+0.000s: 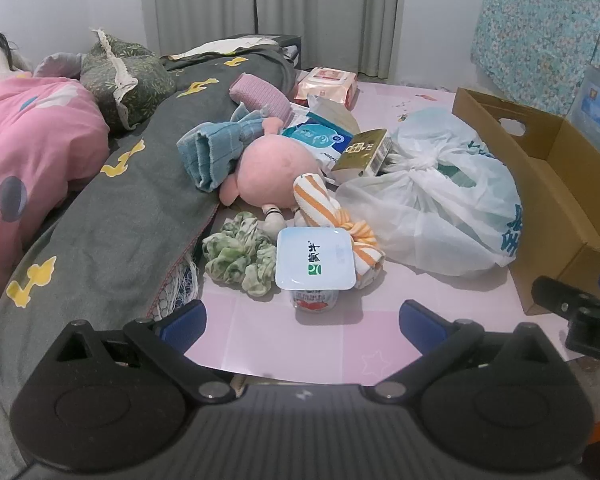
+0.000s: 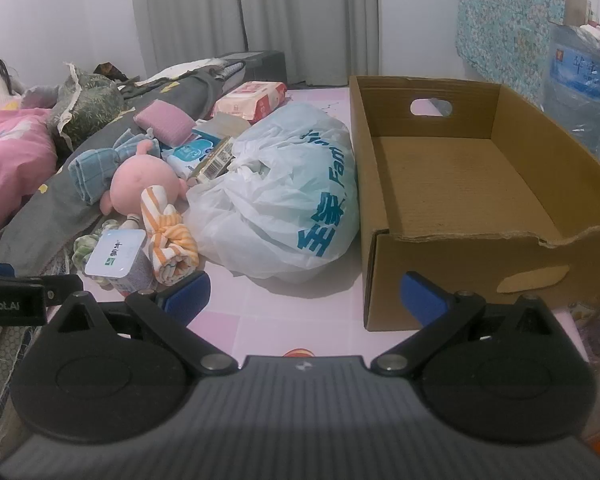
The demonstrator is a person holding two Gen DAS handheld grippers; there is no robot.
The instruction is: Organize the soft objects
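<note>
Left gripper (image 1: 302,320) nearest, jaws spread wide, nothing between them; right gripper (image 2: 304,294) likewise wide and empty, aimed at the gap beside the cardboard box (image 2: 452,240). Just ahead of the left: a sealed yogurt cup (image 1: 315,258), hard, not for sorting. Touching it, green scrunchie (image 1: 236,254) and orange-striped cloth (image 1: 328,208). Behind them, pink plush (image 1: 278,170) and blue cloth (image 1: 210,152), then the tied plastic bag (image 1: 432,216). Box empty. Best first pick looks like the scrunchie: approach from the left, clear of the cup, pinch the bunched fabric.
</note>
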